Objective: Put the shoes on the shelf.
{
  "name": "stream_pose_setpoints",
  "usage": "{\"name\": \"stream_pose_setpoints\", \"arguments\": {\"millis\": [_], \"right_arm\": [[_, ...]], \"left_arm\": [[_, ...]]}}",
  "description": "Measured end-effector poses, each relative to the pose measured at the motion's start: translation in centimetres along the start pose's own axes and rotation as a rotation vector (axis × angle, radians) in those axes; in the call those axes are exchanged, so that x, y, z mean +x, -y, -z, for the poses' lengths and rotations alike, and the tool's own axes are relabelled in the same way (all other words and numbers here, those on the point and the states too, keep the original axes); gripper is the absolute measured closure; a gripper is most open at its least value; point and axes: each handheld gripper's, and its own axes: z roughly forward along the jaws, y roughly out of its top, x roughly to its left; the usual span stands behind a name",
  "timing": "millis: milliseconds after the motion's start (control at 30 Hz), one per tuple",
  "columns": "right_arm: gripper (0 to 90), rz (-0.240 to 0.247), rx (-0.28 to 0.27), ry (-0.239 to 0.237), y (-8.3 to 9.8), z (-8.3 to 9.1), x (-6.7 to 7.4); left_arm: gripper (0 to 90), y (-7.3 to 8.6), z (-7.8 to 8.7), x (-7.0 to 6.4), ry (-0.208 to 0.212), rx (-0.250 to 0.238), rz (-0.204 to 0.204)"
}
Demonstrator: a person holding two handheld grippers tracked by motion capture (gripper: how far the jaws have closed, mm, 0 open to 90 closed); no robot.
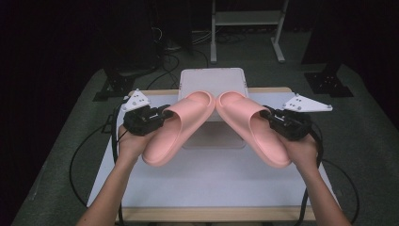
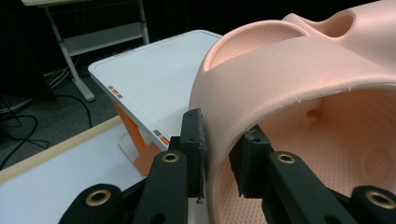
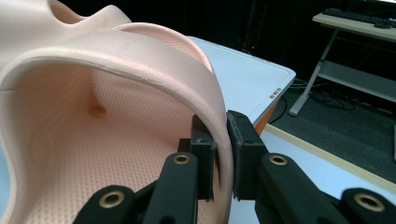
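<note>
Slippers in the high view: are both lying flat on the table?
No, the left gripper and right gripper each hold a slipper, left and right, raised over the table, toes touching.

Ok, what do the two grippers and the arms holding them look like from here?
Both the left gripper and the right gripper are black, each topped by a grey three-cornered plate with small dots and trailing a black cable. Up close, their black jaws carry brass-coloured rivets and dark rectangular pads. The forearms are bare: no sleeves or gloves visible.

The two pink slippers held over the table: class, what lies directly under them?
Under the left slipper and right slipper sit a white box and the white tabletop. The box's middle is covered by their toes.
</note>
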Motion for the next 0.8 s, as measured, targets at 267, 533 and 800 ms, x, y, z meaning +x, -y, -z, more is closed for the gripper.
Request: {"name": "stream_pose_setpoints", "arguments": {"millis": [267,533,800], "right_arm": [[81.2,-0.012,-0.004,0.022,-0.7,-0.8,-0.7],[81.3,-0.029,-0.004,0.029,-1.3,-1.8,-1.2],[80.9,-0.030,-0.001,0.034,-2.1,-3.0,-1.7]], "left_arm": [[75.7,-0.7,-0.9,0.5,-0.002,0.007,-0.005],[75.7,-1.2,-1.5,1.3,-0.009,0.003,0.011],[75.8,-1.7,-2.2,2.5,-0.021,0.010,0.033]]}}
